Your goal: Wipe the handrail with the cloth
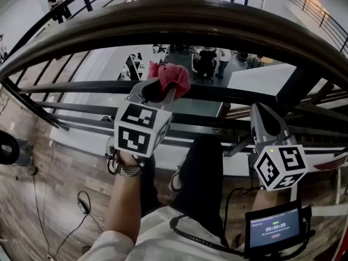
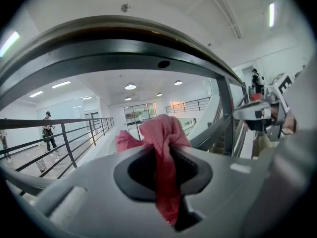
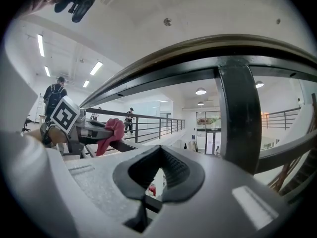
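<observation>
Running from left to right across the top of the head view, the handrail (image 1: 179,15) is arching above and ahead of both grippers. Its long axis is crossing the direction in which their jaws are pointing. The cloth (image 1: 173,76), a bunched pink-red rag, is sitting just under the rail and apart from it. In the left gripper view a clear strip of the hall beyond is showing between the cloth's top and the rail's dark underside.

The left gripper (image 1: 160,88) is carrying the cloth. Its jaws are clamping on a fold, with one wad bulging out past the tips and a tail hanging down between the pads.

The right gripper (image 1: 261,113) is hovering lower and off to the right, beside a dark upright post (image 3: 240,113) under the rail. Its jaws are pressing together with nothing between them.

The wiping, by the look of it, is not yet under way. The coming move is turning on the rail lying up and forward from the left jaws, so the wad is needing to go up and over onto the top face. From there it can slide along the rail's length. The left gripper is the nearer one and the only one holding the cloth. The thin hold on one fold is looking like the weak spot, since friction against the rail could drag the cloth out.
</observation>
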{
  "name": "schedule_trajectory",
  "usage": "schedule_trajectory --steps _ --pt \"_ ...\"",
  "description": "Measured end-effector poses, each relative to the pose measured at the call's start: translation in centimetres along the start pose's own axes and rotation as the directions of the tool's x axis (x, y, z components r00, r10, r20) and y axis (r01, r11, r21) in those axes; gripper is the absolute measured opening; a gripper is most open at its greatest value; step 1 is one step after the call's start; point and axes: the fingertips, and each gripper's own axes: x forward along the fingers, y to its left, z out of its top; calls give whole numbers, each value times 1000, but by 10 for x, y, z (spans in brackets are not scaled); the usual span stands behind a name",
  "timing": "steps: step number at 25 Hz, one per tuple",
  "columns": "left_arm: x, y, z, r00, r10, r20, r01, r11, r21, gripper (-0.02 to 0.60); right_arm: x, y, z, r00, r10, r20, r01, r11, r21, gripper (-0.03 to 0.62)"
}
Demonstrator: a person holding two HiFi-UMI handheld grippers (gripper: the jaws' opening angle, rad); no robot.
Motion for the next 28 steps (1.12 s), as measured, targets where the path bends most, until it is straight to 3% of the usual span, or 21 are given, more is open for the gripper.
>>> schedule_trajectory --steps 11,17,28 --pt "16 -42 11 999 -42 -4 42 999 23 71 -23 -31 -5 999 -43 -7 43 999 -6 3" --pt "30 -71 39 998 -58 -19 59 998 24 71 -37 -56 12 999 -36 -3 36 999 16 3" --pt "54 -117 39 992 -122 -44 124 991 56 71 -54 -70 -12 998 -70 -3 70 997 35 3"
